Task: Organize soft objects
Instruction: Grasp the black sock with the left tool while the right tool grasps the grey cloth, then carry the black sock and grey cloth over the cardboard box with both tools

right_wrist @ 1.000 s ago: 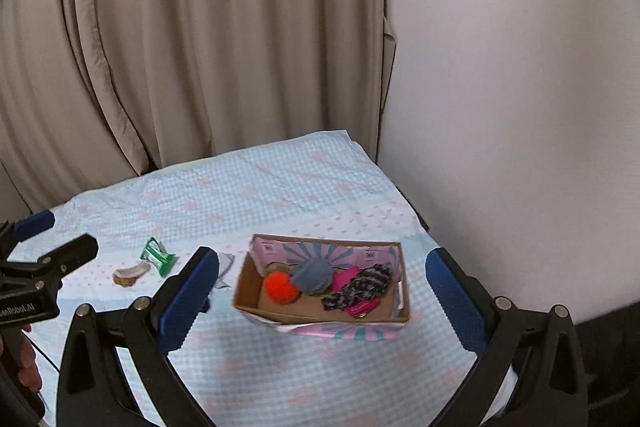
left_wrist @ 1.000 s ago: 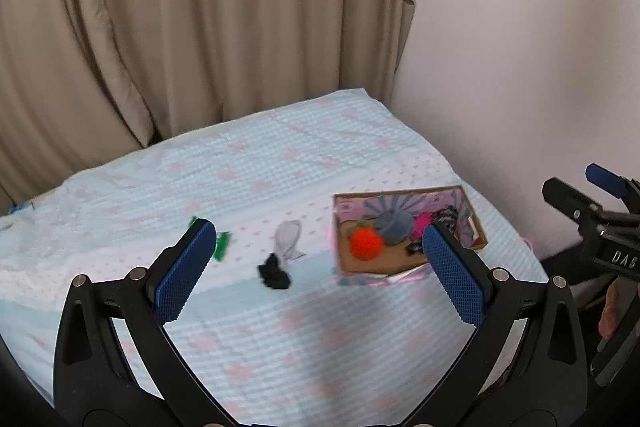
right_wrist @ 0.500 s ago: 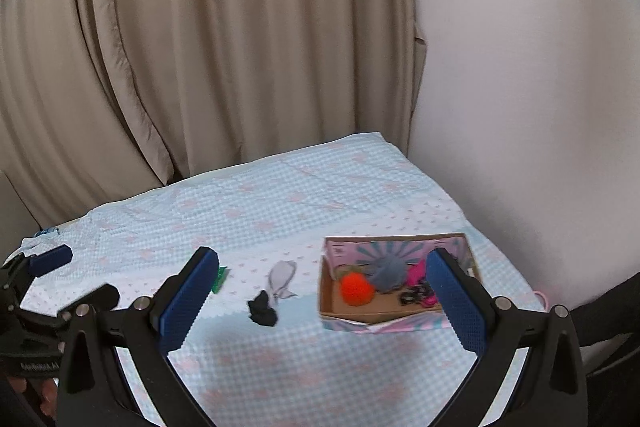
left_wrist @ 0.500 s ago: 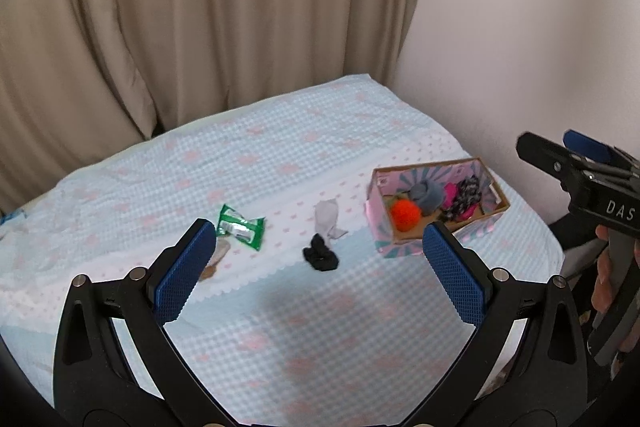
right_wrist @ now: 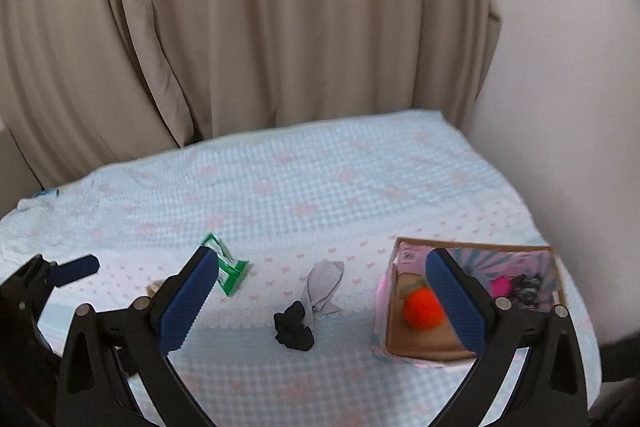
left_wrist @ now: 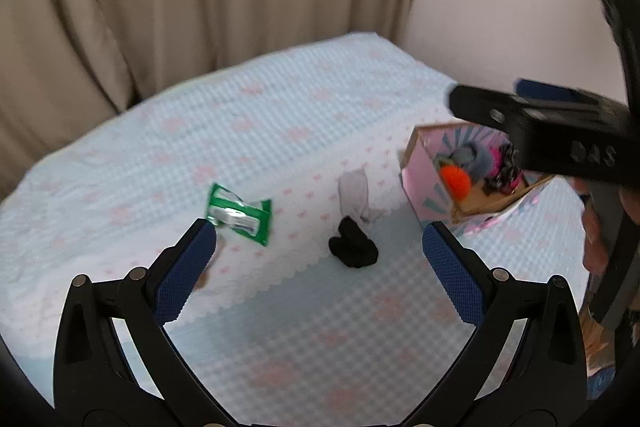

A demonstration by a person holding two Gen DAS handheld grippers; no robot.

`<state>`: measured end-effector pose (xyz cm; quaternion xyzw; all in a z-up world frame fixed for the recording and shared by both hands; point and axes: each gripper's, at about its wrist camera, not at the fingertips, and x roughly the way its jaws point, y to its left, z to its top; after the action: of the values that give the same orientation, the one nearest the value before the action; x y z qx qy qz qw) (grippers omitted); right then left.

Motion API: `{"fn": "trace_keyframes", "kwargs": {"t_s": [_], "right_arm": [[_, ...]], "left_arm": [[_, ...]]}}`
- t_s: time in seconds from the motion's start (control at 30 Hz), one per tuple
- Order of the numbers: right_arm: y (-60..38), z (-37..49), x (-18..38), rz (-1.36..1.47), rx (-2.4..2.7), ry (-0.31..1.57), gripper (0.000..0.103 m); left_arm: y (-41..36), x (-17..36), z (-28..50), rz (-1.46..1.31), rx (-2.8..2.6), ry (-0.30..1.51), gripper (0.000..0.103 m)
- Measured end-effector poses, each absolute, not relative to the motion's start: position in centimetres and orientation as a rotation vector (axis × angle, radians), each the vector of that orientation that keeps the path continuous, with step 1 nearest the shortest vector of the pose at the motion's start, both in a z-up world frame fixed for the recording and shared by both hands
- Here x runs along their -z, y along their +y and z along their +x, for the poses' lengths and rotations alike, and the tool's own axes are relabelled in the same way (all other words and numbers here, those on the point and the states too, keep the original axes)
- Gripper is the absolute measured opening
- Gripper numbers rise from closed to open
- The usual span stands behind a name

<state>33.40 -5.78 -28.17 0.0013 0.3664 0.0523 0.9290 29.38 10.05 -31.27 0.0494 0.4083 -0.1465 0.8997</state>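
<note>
Both jaws spread, empty; cardboard box (right_wrist: 472, 343) already holds an orange pom-pom (right_wrist: 422, 313); black scrunchie (right_wrist: 294, 325), grey cloth (right_wrist: 325, 281), green packet (right_wrist: 227, 269) remain outside

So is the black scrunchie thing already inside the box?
No, the black scrunchie lies on the bedspread, apart from the box, beside the grey cloth.
</note>
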Motion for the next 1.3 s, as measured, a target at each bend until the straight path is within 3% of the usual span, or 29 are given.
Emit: {"fn": "trace_keyframes", "kwargs": {"t_s": [0.33,0.57,0.67,0.73,0.8,0.9,1.03,1.1,1.2,1.3], "right_arm": [[-3.3,41.2,39.7,-0.113,-0.192,0.881,0.102],[-3.1,45.1,47.3,-0.107,-0.235,1.050,0.096],[-3.3,46.2,49.6,-0.102,-0.237,1.117,0.088],[-3.5,46.8,51.1,-0.096,-0.226,1.165,0.081],[-3.8,47.3,52.5,-0.079,-0.227,1.209,0.068],[-4.1,47.6,53.9,-0.065,-0.225,1.243,0.061],[-4.2,47.5,54.2,-0.082,-0.235,1.239,0.050],[-3.9,47.3,54.2,-0.108,-0.243,1.233,0.037],[-3.8,46.9,54.0,-0.113,-0.256,1.214,0.020],[-3.7,46.8,53.8,-0.101,-0.260,1.205,0.016]], "left_arm": [[6.9,44.1,33.8,0.070,0.380,0.869,0.103],[4.2,51.0,35.4,0.086,0.408,0.920,0.097],[3.5,52.3,35.8,0.087,0.410,0.919,0.097],[3.2,53.1,36.4,0.073,0.410,0.928,0.087],[2.9,54.1,36.8,0.070,0.411,0.945,0.073],[2.8,54.8,36.8,0.082,0.404,0.948,0.066],[2.8,54.9,36.7,0.115,0.389,0.944,0.034],[3.3,54.8,37.0,0.090,0.378,0.965,0.023],[4.0,54.6,37.4,0.048,0.369,0.991,0.015],[5.0,54.2,37.0,0.050,0.370,1.001,0.014]]}}
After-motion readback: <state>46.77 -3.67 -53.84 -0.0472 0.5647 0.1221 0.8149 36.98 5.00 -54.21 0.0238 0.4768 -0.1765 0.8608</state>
